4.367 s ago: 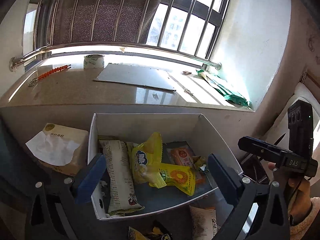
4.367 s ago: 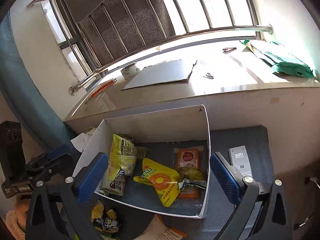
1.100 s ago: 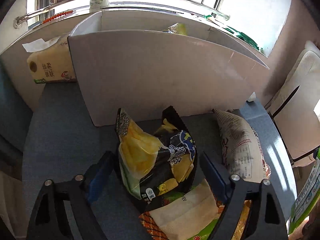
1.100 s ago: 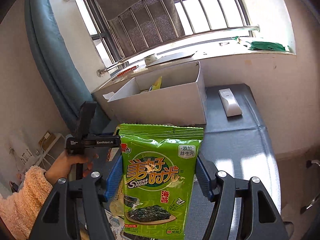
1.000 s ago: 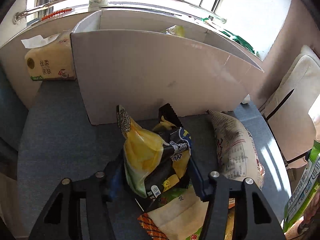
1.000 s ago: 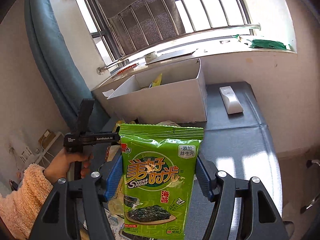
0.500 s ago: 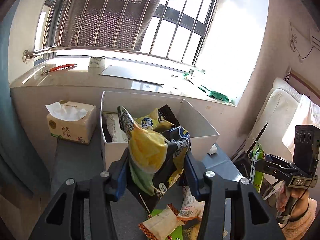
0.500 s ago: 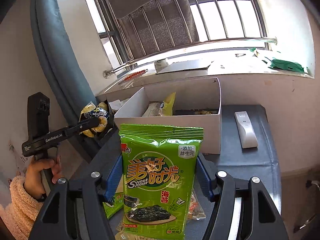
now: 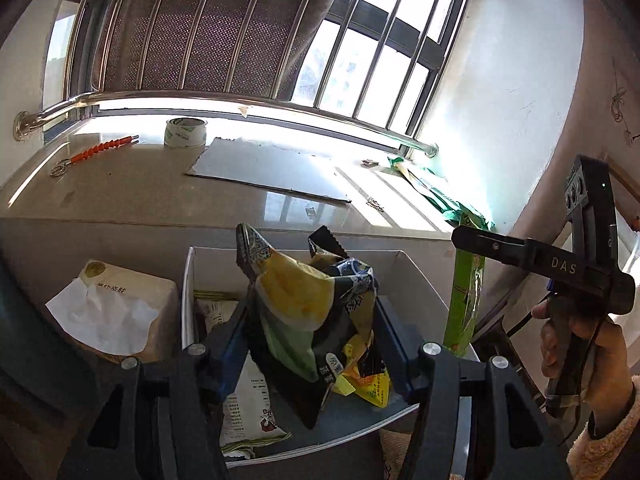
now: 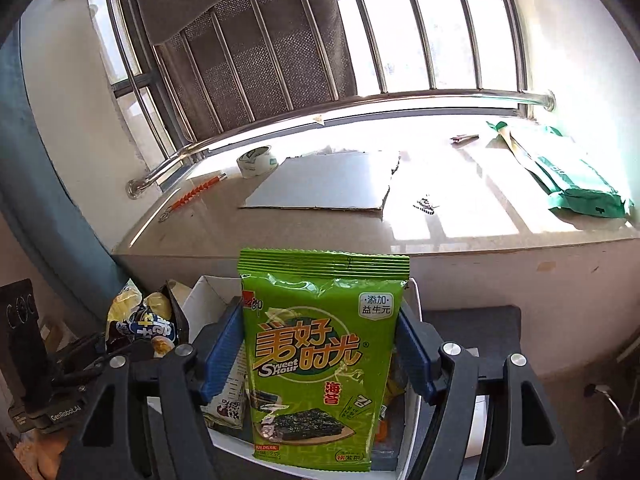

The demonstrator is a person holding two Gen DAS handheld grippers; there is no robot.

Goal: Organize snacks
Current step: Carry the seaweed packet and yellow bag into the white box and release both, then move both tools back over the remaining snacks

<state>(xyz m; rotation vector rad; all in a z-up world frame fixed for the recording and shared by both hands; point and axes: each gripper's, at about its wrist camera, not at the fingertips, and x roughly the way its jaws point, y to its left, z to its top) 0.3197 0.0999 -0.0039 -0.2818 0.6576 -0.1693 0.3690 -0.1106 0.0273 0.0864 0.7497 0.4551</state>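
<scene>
Snacks, two lots. Yellow-and-black chip bag (image 9: 308, 316) stood between the left gripper (image 9: 312, 344) fingers, whose jaws were opening, above the white box (image 9: 416, 280). Green seaweed packet (image 10: 320, 360) stood upright between the right gripper (image 10: 320, 356) fingers, jaws likewise opening, over the same box; pad contact on either could not be told.
</scene>
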